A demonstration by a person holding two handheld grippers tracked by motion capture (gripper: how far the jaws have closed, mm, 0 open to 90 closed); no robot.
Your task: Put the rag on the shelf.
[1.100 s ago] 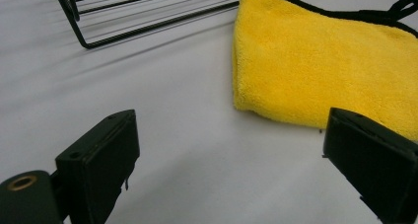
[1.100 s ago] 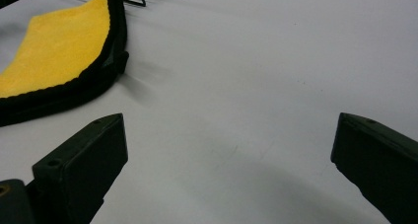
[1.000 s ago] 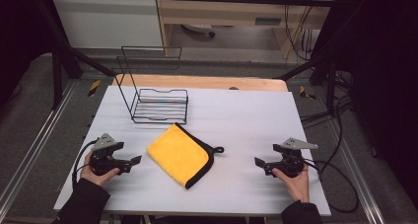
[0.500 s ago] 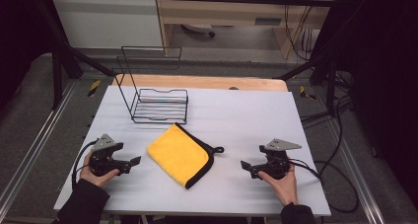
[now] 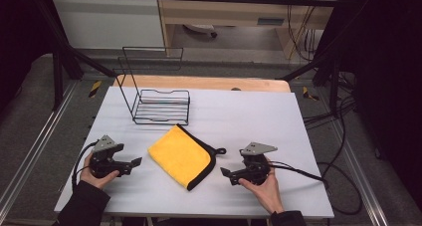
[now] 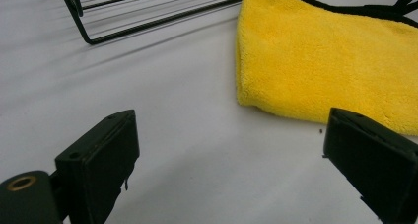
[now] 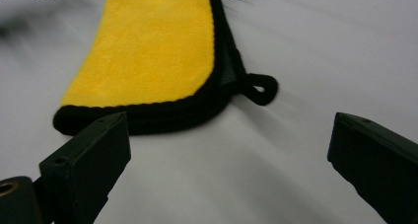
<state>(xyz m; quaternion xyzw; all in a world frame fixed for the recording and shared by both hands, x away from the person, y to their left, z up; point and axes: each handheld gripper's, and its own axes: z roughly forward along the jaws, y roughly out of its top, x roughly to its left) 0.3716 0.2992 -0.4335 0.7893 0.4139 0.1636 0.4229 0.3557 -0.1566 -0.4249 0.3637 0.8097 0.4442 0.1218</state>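
Note:
A folded yellow cloth point(image 5: 180, 155) with black trim and a small hanging loop point(image 5: 220, 151) lies flat on the white table, near its front middle. My left gripper point(image 5: 135, 162) rests to the cloth's left, jaws wide apart and empty, pointing at the cloth's folded edge point(image 6: 315, 61). My right gripper point(image 5: 225, 174) sits just right of the cloth, open and empty, facing the black-trimmed edge point(image 7: 148, 56) and the loop point(image 7: 261, 88). Neither gripper touches the cloth.
A black wire rack point(image 5: 158, 99) with a tall back frame stands behind the cloth at the left; its base shows in the left gripper view as a wire rack point(image 6: 148, 17). A wooden strip point(image 5: 199, 82) runs along the table's far edge. Cables trail off the right side.
My right gripper has slid left across the table toward the cloth's trimmed edge. The left gripper and the cloth have stayed in place.

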